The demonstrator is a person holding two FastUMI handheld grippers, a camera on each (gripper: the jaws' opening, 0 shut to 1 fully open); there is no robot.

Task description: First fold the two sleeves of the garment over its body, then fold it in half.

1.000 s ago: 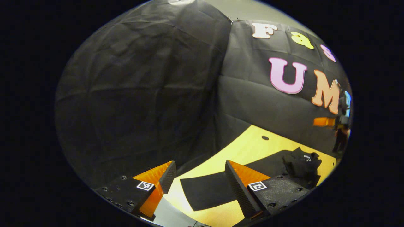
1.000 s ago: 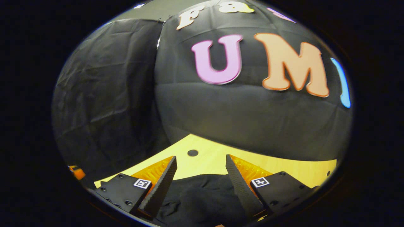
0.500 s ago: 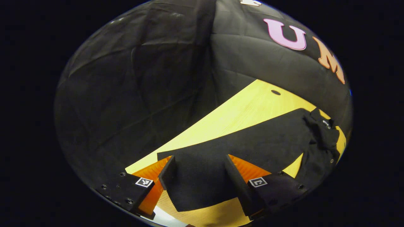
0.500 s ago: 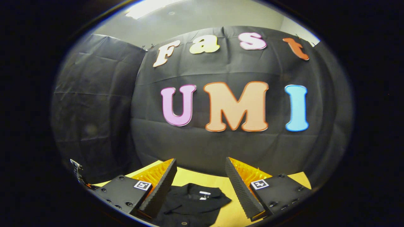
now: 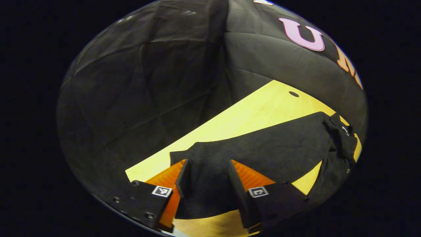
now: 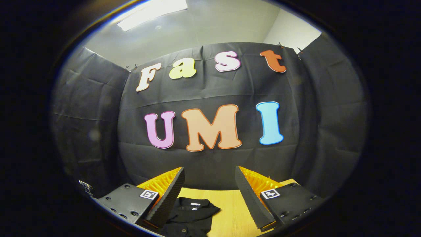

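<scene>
Two grippers in play, and most of the action is on the left one. Taking the black garment [image 5: 263,151] as the landmark: in the left gripper view it lies stretched across the yellow wooden surface [image 5: 250,112], collar end bunched up at the far right, and one long strip of it, the sleeve [image 5: 205,177] I'd guess, runs toward the camera. The left gripper [image 5: 206,179] now sits right on that near end. Half a second ago its fingers stood wide on either side of the flat cloth; now they've drawn closer together and the fabric between them has humped up a bit, with a wrinkle at the sleeve's edge. So it looks like a pinch is forming. I can't tell for sure that both fingers are actually pressing on the cloth yet.

Moving right: the right gripper [image 6: 208,197] has tilted up and backed away. A second ago the garment lay right under it; now, in the right gripper view, just the collar part [image 6: 192,214] shows low down, beyond its fingers, which are spread wide and hold nothing.

What that means, as far as I can judge: neither sleeve is folded yet, and this is the grab for the first sleeve fold. Next move should be lifting that end and carrying it over toward the garment's body. Risk is the cloth slipping out if the pinch is shallow.
</scene>
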